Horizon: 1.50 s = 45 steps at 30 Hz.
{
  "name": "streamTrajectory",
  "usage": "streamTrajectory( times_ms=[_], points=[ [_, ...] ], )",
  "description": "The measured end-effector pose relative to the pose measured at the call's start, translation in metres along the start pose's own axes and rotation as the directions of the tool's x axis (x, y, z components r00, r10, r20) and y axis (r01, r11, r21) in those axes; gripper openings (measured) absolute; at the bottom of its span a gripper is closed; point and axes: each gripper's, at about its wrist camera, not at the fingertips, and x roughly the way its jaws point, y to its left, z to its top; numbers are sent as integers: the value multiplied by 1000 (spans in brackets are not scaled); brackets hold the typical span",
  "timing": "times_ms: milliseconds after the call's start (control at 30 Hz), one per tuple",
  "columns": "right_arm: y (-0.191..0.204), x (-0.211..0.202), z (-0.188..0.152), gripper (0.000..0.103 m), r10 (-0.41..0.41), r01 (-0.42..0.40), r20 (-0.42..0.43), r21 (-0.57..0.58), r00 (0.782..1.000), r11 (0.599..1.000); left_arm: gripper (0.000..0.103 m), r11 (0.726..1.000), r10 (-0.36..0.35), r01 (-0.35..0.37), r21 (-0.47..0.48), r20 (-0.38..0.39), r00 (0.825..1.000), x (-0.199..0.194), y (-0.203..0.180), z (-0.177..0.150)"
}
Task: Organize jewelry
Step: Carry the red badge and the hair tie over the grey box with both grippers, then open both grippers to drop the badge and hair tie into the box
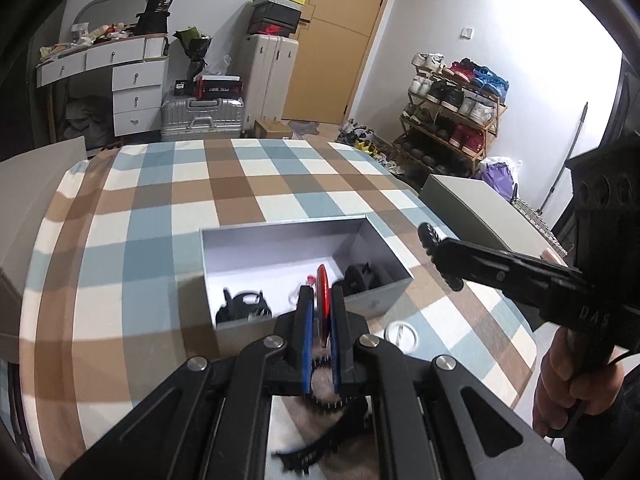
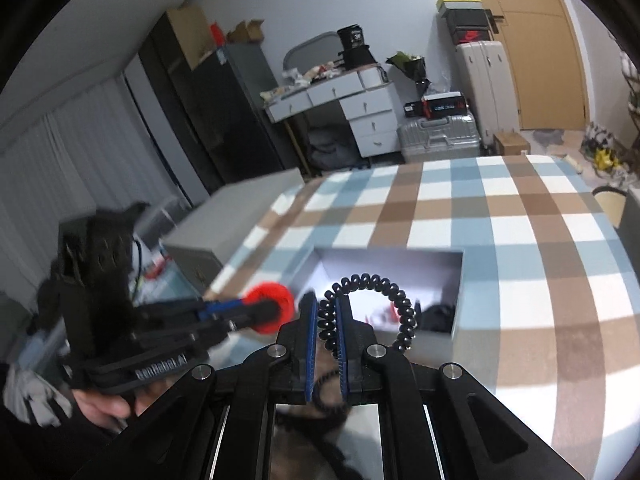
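So you're holding two pieces at once over the box [image 1: 384, 288] on the checked cloth [image 1: 160, 208]. Your right gripper [image 2: 327, 334] is pinching a black coil bracelet [image 2: 384, 286] near one end of its loop, jaws nearly closed on the cord, with the rest of the ring arching free above the box. I'd guess that coil is featherlight and springy, so it's probably going to bounce and swing as you're moving (a grip low on the loop, like yours, is leaving lots of it free to wobble). Your left gripper [image 1: 320, 308] is clamping a red ring [image 1: 323, 292] edge-on between the blue pads [image 1: 307, 332], jaws fully closed on it. It's looking stiff and smooth, likely plastic, so it may be prone to slipping sideways out of a flat pinch. Both pieces are hanging just above the open box, which is already holding a few dark items.
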Motion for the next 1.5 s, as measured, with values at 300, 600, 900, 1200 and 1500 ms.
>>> streamTrajectory(
  times_ms=[300,600,900,1200,1500],
  points=[
    [-31,34,26,9,74,-72,-19,81,997,994,3,999,-31,30,-23,-52,998,33,2,18],
    [-51,68,18,9,99,-85,-95,144,991,986,3,1000,-16,14,-24,-116,993,58,5,24],
    [-60,76,17,9,85,-68,-105,156,991,985,3,1000,-15,13,-18,-130,991,66,6,25],
    [-55,72,15,12,67,-58,-85,110,994,992,20,998,49,-53,-18,-171,984,72,8,29],
    [-55,45,13,25,26,-21,-38,119,999,993,64,994,108,-110,-12,-144,984,55,2,31]
  ],
)
